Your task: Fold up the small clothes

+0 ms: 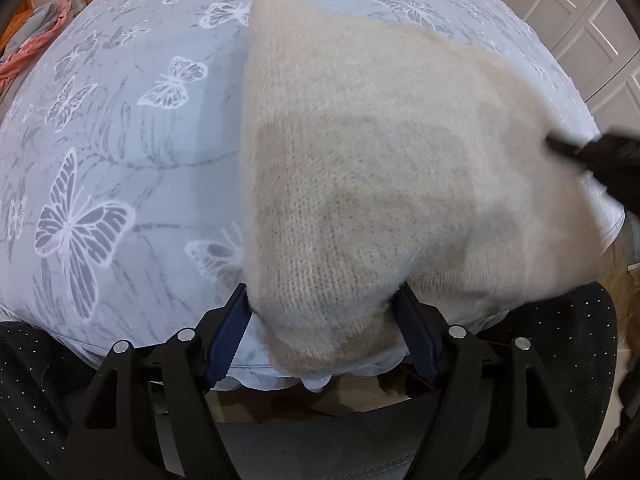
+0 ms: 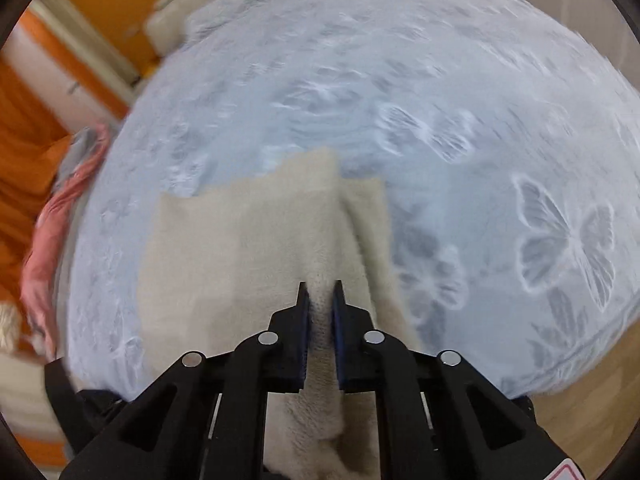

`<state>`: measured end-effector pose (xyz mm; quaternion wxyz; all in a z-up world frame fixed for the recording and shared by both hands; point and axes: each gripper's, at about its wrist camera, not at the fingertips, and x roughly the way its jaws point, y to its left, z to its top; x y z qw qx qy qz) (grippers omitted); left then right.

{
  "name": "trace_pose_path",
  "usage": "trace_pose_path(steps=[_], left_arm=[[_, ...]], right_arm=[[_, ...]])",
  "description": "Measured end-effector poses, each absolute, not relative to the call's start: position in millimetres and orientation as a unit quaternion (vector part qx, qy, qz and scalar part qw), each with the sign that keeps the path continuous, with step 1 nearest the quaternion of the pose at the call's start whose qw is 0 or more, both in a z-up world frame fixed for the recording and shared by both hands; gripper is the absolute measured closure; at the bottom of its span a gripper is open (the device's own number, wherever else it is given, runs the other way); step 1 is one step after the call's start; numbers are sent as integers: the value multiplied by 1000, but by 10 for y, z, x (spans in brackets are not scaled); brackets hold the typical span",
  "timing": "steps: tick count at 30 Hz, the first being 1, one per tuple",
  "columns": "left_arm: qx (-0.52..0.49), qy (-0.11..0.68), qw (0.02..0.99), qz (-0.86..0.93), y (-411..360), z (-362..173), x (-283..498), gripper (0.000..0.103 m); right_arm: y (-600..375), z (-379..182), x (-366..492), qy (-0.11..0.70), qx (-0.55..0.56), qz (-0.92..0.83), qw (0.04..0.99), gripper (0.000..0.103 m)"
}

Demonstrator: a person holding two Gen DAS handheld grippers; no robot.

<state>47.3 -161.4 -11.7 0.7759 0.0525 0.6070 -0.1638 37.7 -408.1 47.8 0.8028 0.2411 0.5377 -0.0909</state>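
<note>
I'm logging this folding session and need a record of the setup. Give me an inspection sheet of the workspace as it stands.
Surface: bed cover, pale blue with a white butterfly print, frilled at the near edge.
Job's things: cream knit garment spread on the cover, one part bunched and lifted toward the right side.
Clutter: pink and grey clothes heaped at the bed's far left edge.
Grippers: left gripper wide apart astride the garment's near corner, fingers beside the knit, grip unclear; right gripper closed on a ridge of the garment.
Cables: nothing seen.
Surroundings: white panelled doors, orange wall, wood floor.
</note>
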Motion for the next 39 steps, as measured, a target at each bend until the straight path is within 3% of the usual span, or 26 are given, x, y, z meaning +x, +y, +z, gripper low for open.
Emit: trace_pose_path(steps=[3, 10, 12, 16, 20, 21, 23, 24, 25, 27, 28, 31, 35, 39], left_arm=[[50, 615, 770, -164, -1617, -165, 475, 33], [54, 614, 771, -161, -1627, -158, 479, 33], [58, 613, 772, -161, -1648, -162, 475, 32], [63, 615, 770, -158, -1666, -187, 465, 32], [40, 587, 789, -179, -1601, 181, 389, 34], [36, 576, 795, -185, -1597, 283, 374, 34], [31, 554, 810, -191, -1613, 475, 371, 34], [29, 550, 812, -192, -1631, 503, 386, 34], [27, 549, 813, -192, -1657, 513, 411, 34], [30, 556, 810, -186, -1743, 459, 479, 34], [30, 560, 808, -183, -1775, 438, 494, 34], [42, 557, 810, -178, -1842, 458, 495, 34], [64, 559, 809, -170, -1817, 375, 476, 34], [103, 567, 801, -161, -1918, 171, 453, 29]], right_arm=[[-4044, 32, 402, 574, 222, -92, 783, 95], [-3833, 831, 126, 509, 197, -110, 831, 90], [-3692, 771, 104, 529, 183, -81, 824, 91], [-3472, 75, 31, 614, 145, -62, 773, 96], [-3567, 410, 34, 588, 172, -66, 787, 94], [-3610, 532, -24, 571, 179, -65, 798, 91], [-3693, 683, -162, 547, 183, -81, 813, 73], [-3752, 687, -201, 538, 186, -94, 817, 48], [-3816, 635, -238, 535, 191, -105, 816, 39], [-3849, 406, -188, 564, 191, -115, 795, 41], [-3873, 232, -150, 585, 203, -105, 778, 61], [-3845, 258, -139, 580, 224, -81, 779, 81], [-3837, 806, -262, 525, 211, -65, 822, 82], [-3785, -29, -142, 640, 165, -83, 746, 77]])
